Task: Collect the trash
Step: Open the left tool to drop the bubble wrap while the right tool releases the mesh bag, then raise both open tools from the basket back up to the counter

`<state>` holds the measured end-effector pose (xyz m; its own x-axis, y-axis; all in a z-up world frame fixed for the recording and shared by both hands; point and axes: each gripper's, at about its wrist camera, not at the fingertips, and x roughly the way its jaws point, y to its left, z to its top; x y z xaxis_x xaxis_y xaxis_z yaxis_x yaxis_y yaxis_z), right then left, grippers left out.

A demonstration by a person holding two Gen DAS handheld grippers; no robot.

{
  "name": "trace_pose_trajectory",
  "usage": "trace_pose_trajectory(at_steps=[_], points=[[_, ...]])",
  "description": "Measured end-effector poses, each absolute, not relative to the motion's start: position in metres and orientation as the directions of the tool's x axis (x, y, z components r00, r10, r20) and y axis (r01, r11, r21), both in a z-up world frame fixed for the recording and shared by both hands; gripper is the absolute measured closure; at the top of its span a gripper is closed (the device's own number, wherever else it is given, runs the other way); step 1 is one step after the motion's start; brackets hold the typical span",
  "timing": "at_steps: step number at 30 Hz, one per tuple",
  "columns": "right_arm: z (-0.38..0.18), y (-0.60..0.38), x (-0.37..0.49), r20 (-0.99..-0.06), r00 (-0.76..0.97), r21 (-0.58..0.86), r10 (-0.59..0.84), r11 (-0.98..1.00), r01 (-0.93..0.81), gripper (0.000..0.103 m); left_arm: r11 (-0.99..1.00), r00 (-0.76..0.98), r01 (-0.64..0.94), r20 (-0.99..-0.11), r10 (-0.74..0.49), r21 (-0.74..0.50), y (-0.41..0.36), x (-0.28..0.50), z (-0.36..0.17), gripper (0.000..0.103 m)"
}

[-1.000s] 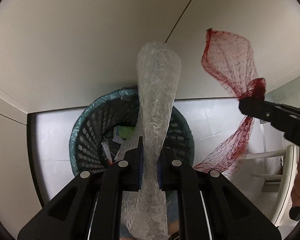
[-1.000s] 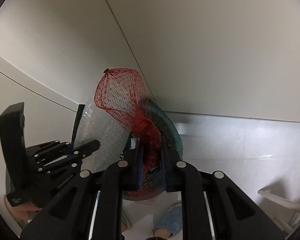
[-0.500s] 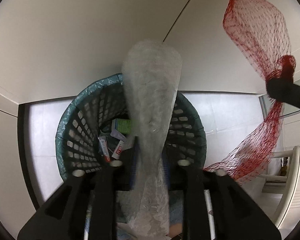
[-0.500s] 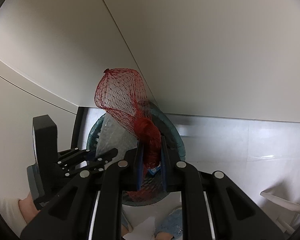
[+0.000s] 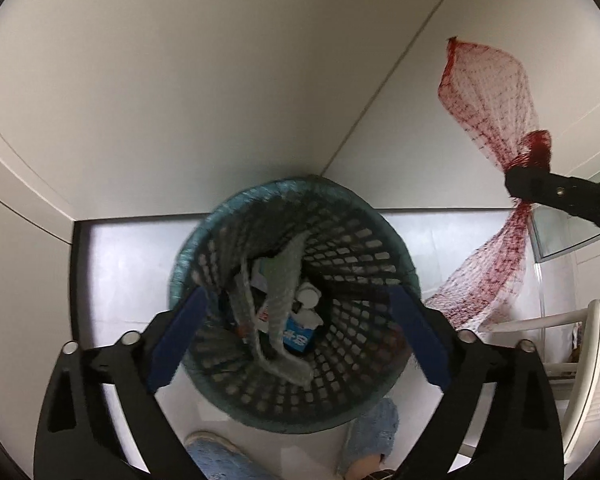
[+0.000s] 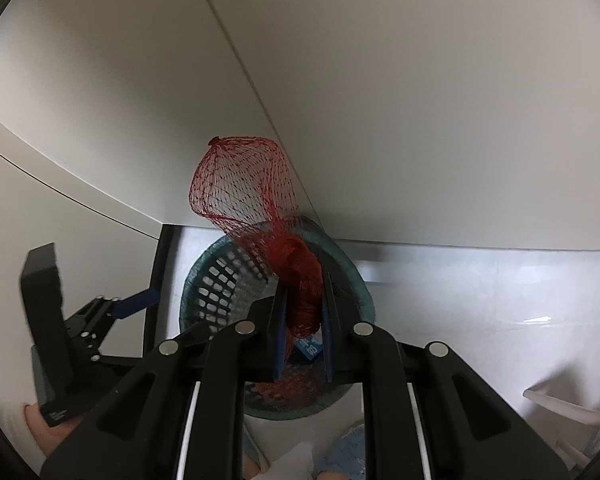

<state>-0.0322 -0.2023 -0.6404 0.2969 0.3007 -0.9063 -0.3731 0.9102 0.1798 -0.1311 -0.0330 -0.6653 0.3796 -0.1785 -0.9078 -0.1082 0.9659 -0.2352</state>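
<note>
A teal lattice waste basket (image 5: 396, 248) stands on the pale floor in a corner. Directly above it, my left gripper (image 5: 296, 306) has its jaws opening wide, with nothing pressed between the blue pads. The clear bubble wrap (image 5: 282, 308) lies loose inside the basket among small cartons and wrappers. My right gripper (image 6: 303, 300) is shut on the bunched middle of a red mesh net bag (image 6: 244, 184), held over the basket's rim (image 6: 352, 272). In the left wrist view the net bag (image 5: 492, 92) hangs at the right from that gripper's black finger (image 5: 540, 184).
Pale walls meet right behind the basket. A white rack or chair frame (image 5: 560, 336) stands on the floor at the right. The person's blue slippers (image 5: 374, 428) are just in front of the basket, and a hand (image 6: 44, 432) holds the left gripper's body.
My left gripper's jaws have gone from clamped on the bubble wrap to wide apart, and the wrap has dropped into the basket. The right gripper kept its hold on the net bag.
</note>
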Motion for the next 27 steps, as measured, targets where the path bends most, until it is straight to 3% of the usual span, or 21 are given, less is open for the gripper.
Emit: trace_pose_trajectory(at_steps=[20,26,27], points=[[-0.724,-0.157,-0.043,-0.920,0.288,0.148,0.266,0.915,-0.374,0.088,0.975,0.345,-0.146,-0.932,-0.108,-0.167,0.021,-0.144,-0.666,0.006],[-0.742,-0.155,-0.046,-0.930,0.260,0.149,0.262,0.911,-0.384,0.082,0.974,0.334,-0.147,-0.936,-0.113,-0.171,0.023,-0.144,-0.671,0.006],[-0.743,-0.155,-0.047,-0.930,0.263,0.146,0.259,0.912,-0.383,0.076,0.974,0.332,-0.150,-0.936,-0.114,-0.172,0.023,-0.144,-0.672,0.006]])
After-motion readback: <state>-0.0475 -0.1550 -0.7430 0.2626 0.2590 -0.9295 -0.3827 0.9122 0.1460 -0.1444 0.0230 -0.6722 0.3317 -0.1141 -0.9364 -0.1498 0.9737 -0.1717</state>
